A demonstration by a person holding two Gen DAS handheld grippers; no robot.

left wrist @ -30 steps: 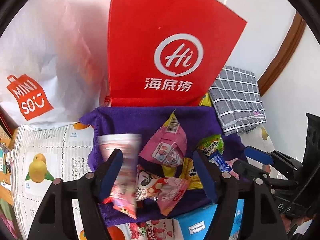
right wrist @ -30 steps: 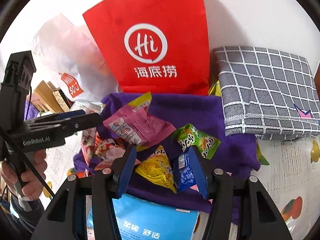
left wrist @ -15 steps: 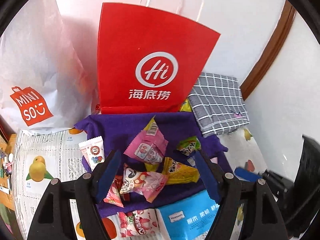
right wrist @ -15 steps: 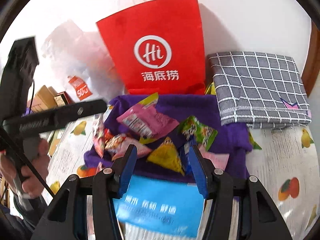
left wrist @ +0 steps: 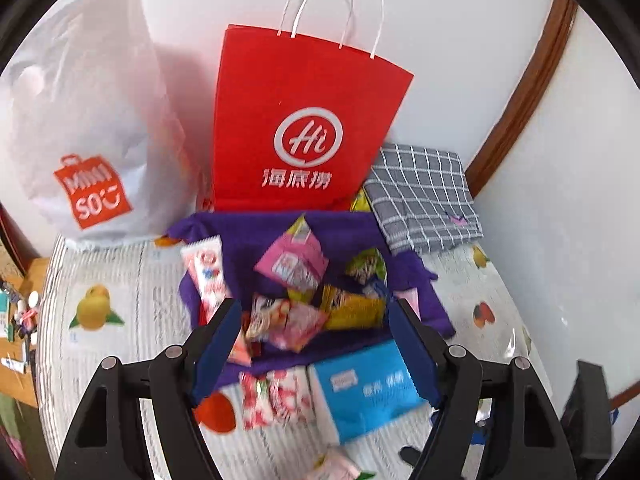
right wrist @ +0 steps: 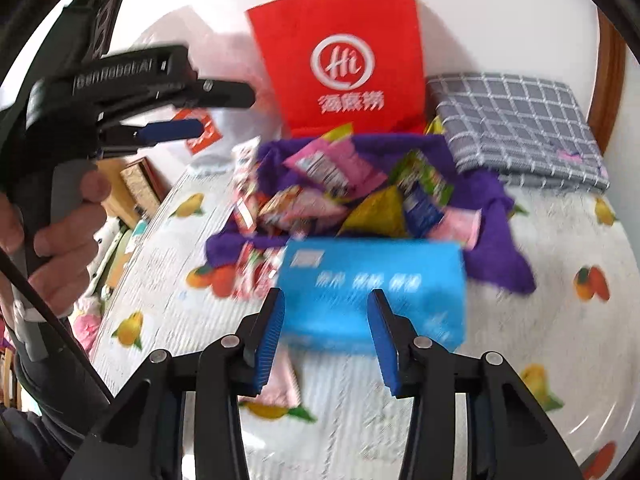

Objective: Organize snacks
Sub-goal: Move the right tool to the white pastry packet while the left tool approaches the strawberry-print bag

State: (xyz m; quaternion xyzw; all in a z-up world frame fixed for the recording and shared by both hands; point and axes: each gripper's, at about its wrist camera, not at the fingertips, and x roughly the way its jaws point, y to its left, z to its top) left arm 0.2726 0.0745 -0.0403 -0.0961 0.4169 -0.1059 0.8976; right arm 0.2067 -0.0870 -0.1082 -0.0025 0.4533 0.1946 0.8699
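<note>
- Snack pile (left wrist: 304,292) heaped on purple cloth (left wrist: 248,240), mid-table, just in front of red paper bag (left wrist: 304,120); approx. a dozen small packets, overlapping.
- Pink packet (left wrist: 292,264) on top of heap; yellow packet (left wrist: 352,308) and green packet (left wrist: 366,266) to its right; long red-white stick pack (left wrist: 206,276) at cloth's left edge, half off it.
- One more red-white packet (left wrist: 276,398) off the cloth, beside blue tissue pack (left wrist: 372,392), nearer the cameras.
- Left gripper (left wrist: 316,344): jaws fairly wide, nothing between pads, nothing held; above near edge of pile, not touching.
- Right gripper (right wrist: 326,338): jaws closing, gap narrow, empty; blue tissue pack (right wrist: 372,288) lies beyond the tips, no contact seen.
- Both views blurred w/ motion, so fine contact hard to judge.
- Risk 1: foil packets slippery and stacked; pinch on one corner prob. drags neighbours off the cloth.
- Risk 2: narrow right opening too small for a puffed packet; would push it away instead of gripping.
- Risk 3: cloth loose and rumpled; pad snagging fabric could pull the whole heap.
- Risk 4: red paper bag upright, seemingly unsupported; bump from either tool may tip it.
- Risk 5: two tools working close over one pile; collision poss. if both reach in together.
- White plastic bag (left wrist: 92,128) and grey checked cloth (left wrist: 424,196) flank the red bag, not in the way.
</note>
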